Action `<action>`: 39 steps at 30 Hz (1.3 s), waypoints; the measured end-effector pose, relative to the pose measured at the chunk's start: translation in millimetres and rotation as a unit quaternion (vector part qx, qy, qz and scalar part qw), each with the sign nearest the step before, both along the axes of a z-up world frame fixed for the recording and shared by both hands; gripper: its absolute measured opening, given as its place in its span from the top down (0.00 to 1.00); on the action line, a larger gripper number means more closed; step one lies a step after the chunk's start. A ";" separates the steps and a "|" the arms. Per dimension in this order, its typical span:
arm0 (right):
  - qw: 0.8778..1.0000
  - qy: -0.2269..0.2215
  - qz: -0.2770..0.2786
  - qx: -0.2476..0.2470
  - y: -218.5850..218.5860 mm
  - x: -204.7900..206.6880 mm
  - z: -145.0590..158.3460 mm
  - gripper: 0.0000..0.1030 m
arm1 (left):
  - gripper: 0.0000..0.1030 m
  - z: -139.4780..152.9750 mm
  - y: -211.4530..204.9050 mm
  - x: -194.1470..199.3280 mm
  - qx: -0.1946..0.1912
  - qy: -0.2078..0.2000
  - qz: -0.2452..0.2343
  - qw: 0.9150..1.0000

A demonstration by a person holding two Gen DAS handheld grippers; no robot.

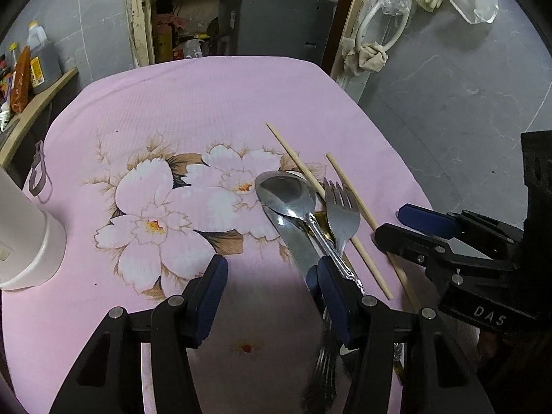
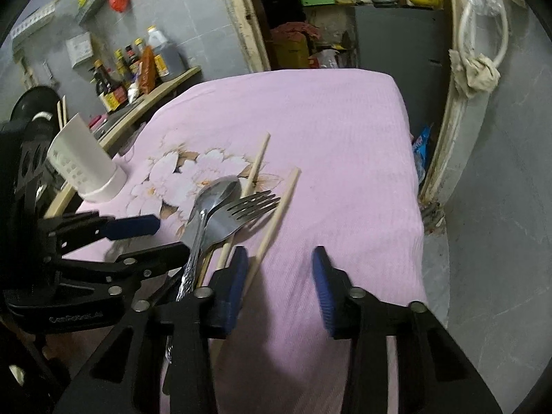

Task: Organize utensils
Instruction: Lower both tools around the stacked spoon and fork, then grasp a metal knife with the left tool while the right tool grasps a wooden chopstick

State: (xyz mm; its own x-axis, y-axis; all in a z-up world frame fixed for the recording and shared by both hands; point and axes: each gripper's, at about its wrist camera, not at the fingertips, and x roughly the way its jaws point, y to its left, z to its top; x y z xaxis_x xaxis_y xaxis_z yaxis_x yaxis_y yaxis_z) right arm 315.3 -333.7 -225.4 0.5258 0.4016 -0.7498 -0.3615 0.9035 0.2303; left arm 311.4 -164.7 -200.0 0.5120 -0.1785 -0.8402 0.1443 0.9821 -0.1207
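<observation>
1. The utensils lie in a pile on the pink cloth [image 1: 214, 103] over the counter: a spoon [image 1: 286, 193] on top of a knife [image 1: 296, 241], a fork [image 1: 341, 214] just beside it, and two chopsticks [image 1: 358, 220] running along the far side. Something gold shows under the spoon's neck; I cannot tell what it is.
2. The white holder [image 2: 86, 162] stands well apart from the pile, near the cloth's left edge. It already seems to hold a pair of chopsticks.
3. The left gripper [image 1: 269, 286] has its jaws spread wide and holds nothing. Its right finger [image 1: 331, 296] sits at the spoon's handle, with the knife blade just inside the gap.
4. The right gripper [image 2: 279, 286] also has its jaws spread and empty. Its left finger [image 2: 234, 276] is just beside one chopstick's near end.
5. Risk: the pieces overlap, so closing the left jaws here could catch spoon and knife together, or push the spoon sideways and scatter the pile.
6. Risk: thin, round chopsticks may roll away from a closing finger or slip out, and the soft cloth could bunch into the grip.
7. Risk: the two grippers work close together and could knock each other.
</observation>
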 end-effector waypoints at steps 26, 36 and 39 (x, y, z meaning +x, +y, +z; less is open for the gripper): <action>0.998 0.060 -0.035 -0.007 -14.7 -3.8 -0.7 0.83 | 0.75 3.8 -3.9 -4.1 0.044 0.027 -0.039 0.998; 0.994 0.078 -0.063 0.038 -18.7 -26.0 0.2 0.95 | 0.80 5.1 7.8 -9.1 0.017 0.024 -0.037 0.999; 0.994 0.070 -0.061 0.051 -20.7 -34.3 0.7 0.95 | 0.82 4.1 17.4 -18.9 -0.004 0.016 -0.029 0.999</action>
State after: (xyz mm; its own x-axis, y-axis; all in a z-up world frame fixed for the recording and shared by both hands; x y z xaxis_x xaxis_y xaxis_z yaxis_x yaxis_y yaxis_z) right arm 281.0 -354.4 -224.8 0.4690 0.4195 -0.7772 -0.2095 0.9077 0.3636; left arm 292.5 -147.4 -195.9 0.4729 -0.2140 -0.8547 0.1959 0.9713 -0.1347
